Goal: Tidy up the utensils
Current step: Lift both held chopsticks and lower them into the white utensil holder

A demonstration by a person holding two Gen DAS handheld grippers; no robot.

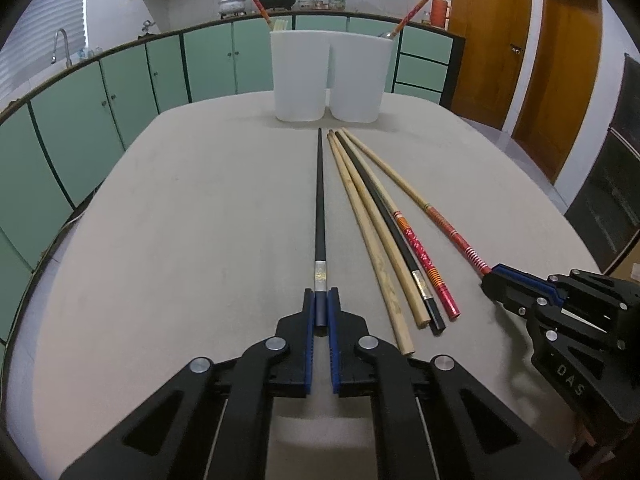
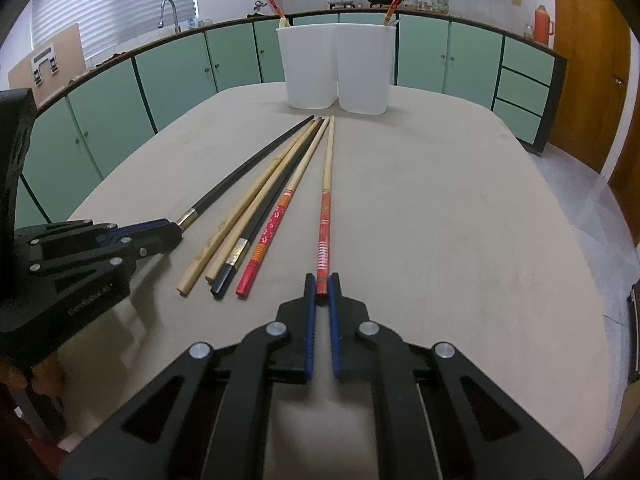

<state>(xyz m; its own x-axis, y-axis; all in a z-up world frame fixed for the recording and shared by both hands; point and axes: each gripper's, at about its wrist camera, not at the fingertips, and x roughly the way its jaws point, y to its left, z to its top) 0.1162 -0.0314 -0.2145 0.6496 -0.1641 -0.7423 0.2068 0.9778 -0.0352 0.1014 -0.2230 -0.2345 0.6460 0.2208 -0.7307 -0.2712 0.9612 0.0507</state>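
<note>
Six chopsticks lie on the grey table (image 1: pixel 180 208), all pointing toward the white holder (image 1: pixel 328 76) at the far end. The left gripper (image 1: pixel 321 308) is clamped on the butt of a black chopstick (image 1: pixel 319 200), its blue pads pressed on either side just behind the silver band; the stick lies flat and apart from the others, on their left. The right gripper (image 2: pixel 321 290) is pinched on the red end of a patterned chopstick (image 2: pixel 326 200), which lies at the right edge of the group, its pale tip aimed at the holder. Between the two held sticks rest four more, fanned from nearly touching tips: two plain wooden chopsticks (image 1: pixel 372 232), a second black one (image 1: pixel 384 216) with a silver band, and a second red-ended one (image 1: pixel 420 256). The holder has two compartments, joined side by side. A red-handled stick leans out of each, one to the left (image 1: pixel 254 0) and one to the right (image 1: pixel 416 10).
</note>
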